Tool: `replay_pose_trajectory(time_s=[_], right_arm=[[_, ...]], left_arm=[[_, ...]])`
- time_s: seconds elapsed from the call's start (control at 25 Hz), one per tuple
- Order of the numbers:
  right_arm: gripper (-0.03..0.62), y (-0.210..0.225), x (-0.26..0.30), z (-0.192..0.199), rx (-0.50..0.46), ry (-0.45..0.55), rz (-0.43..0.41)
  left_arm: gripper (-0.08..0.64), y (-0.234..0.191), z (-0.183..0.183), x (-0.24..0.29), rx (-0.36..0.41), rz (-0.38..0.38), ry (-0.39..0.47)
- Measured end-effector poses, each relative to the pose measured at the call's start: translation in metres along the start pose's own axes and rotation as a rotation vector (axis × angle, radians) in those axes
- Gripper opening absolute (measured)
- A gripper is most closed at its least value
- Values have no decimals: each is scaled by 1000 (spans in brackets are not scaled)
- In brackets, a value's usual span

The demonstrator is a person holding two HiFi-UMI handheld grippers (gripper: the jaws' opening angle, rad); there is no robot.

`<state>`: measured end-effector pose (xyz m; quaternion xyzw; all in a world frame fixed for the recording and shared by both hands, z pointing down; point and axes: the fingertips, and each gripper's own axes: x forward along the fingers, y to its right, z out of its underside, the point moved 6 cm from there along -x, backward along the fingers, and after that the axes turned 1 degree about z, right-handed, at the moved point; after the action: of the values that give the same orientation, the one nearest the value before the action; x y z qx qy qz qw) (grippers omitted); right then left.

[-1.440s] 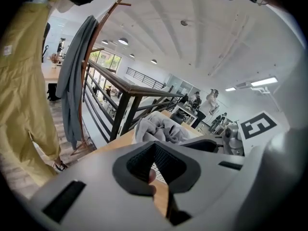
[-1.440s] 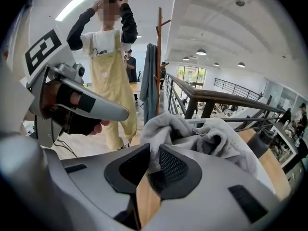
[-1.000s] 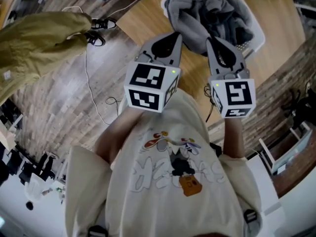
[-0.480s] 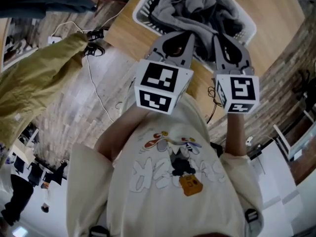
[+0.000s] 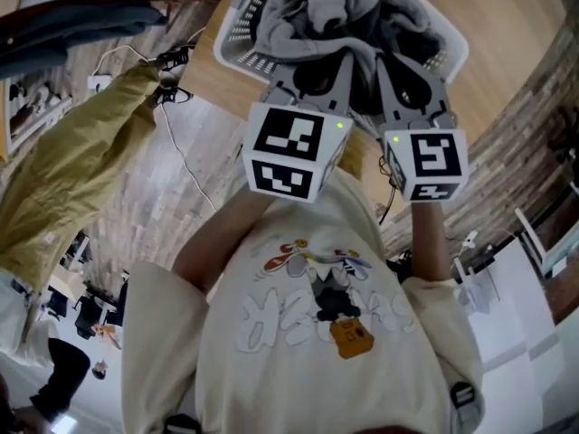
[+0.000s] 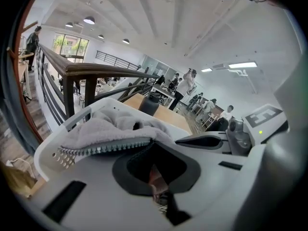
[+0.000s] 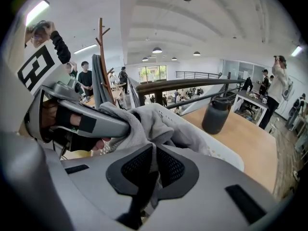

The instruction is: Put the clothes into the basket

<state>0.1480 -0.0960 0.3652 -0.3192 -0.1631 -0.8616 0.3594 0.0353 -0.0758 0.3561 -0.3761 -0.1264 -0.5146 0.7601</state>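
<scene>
head view: since a second ago both grippers have travelled in over the near rim of the white basket [image 5: 237, 48], and the grey garment [image 5: 317, 7] they carry, which hung short of it before, now lies mostly heaped inside on top of a darker cloth. left hand-held gripper [image 5: 312, 72] and right hand-held gripper [image 5: 404, 72] sit side by side at the near rim, tips buried in the grey cloth. judgement: carry is basically done, what's left is letting go and pulling back. the basket stands on the wooden desk [image 5: 507, 25]. an olive jacket [image 5: 81, 170] hangs well apart at left, with a cable [image 5: 181, 152] on the floor below it, neither in the way. left gripper view: jaws clenched tight, the garment's ribbed hem [image 6: 106, 146] lying right across the tips, so it reads as pinched on that hem. basket rim just beyond, a dark bottle [image 6: 150, 104] further back on the desk, a railing [image 6: 96, 71] and people far behind. right gripper view: jaws nearly closed with grey cloth running down between the mesh pads, so grasping the garment. the other gripper is close at left, touching the same fold. a coat rack [image 7: 102, 57] stands behind. risk: cloth may snag on the pads or drape over the near rim when released, and the two grippers are crowded.
</scene>
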Motion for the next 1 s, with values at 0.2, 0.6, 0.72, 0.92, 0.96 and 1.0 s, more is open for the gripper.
replay_pose_trajectory(time_s=[0.2, 0.6, 0.72, 0.92, 0.96, 1.0], right_arm=[[43, 8, 9, 0, 58, -4, -4], [44, 26, 19, 7, 132, -40, -9], [46, 37, 10, 3, 203, 27, -29], [46, 41, -5, -15, 277, 107, -78], [46, 36, -2, -16, 269, 91, -109], [46, 31, 1, -15, 260, 69, -140]], left_arm=[[2, -2, -7, 14, 3, -29, -17], [2, 3, -9, 48, 21, -38, -66], [2, 6, -8, 58, 25, -68, -85], [2, -14, -2, 72, -5, -94, -94], [2, -19, -1, 75, -11, -93, -95], [2, -22, -1, 79, -11, -91, -96]])
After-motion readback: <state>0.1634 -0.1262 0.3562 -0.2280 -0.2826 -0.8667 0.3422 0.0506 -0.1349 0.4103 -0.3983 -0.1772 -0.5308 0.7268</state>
